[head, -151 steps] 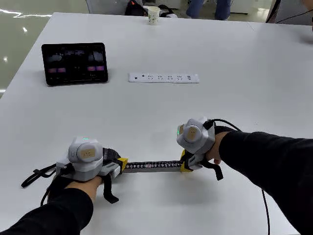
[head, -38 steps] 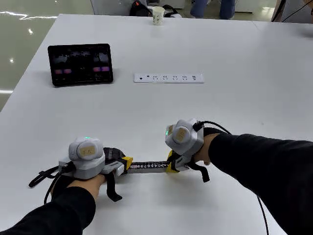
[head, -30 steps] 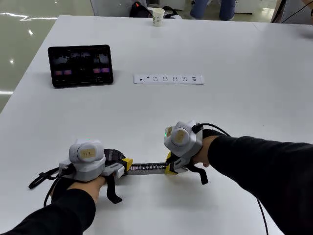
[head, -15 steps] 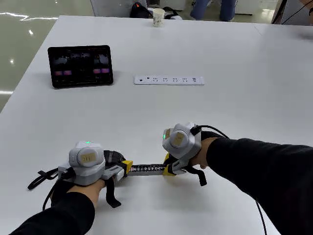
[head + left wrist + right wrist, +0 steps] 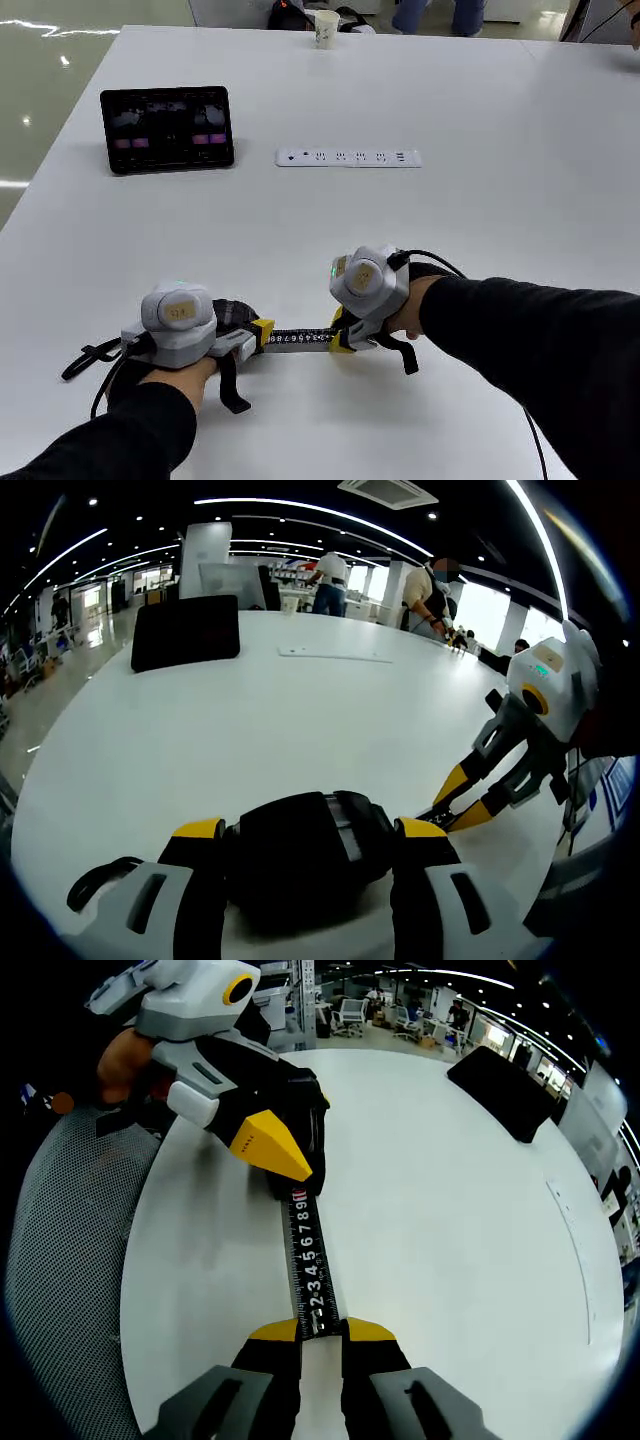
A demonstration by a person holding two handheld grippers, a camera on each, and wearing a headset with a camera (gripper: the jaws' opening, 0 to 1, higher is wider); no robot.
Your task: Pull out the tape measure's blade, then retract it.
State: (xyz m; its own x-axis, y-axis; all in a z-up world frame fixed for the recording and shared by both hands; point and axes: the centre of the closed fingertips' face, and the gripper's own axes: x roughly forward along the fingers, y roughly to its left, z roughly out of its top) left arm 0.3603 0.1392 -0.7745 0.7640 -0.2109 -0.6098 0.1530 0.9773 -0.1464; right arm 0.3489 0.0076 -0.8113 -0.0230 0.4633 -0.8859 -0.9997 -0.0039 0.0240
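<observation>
Table (image 5: 480, 120) glossy white; tape measure case (image 5: 300, 850) matt black.

One tape measure (image 5: 232, 319) near (a single blade (image 5: 298, 340) drawn out). Two grippers: left gripper (image 5: 258, 335) and right gripper (image 5: 340, 339), one at each end. Farther off on the one bench (image 5: 480, 130): one tablet (image 5: 167, 128) left, one power strip (image 5: 348, 157), one paper cup (image 5: 326, 28) at the far edge.
</observation>
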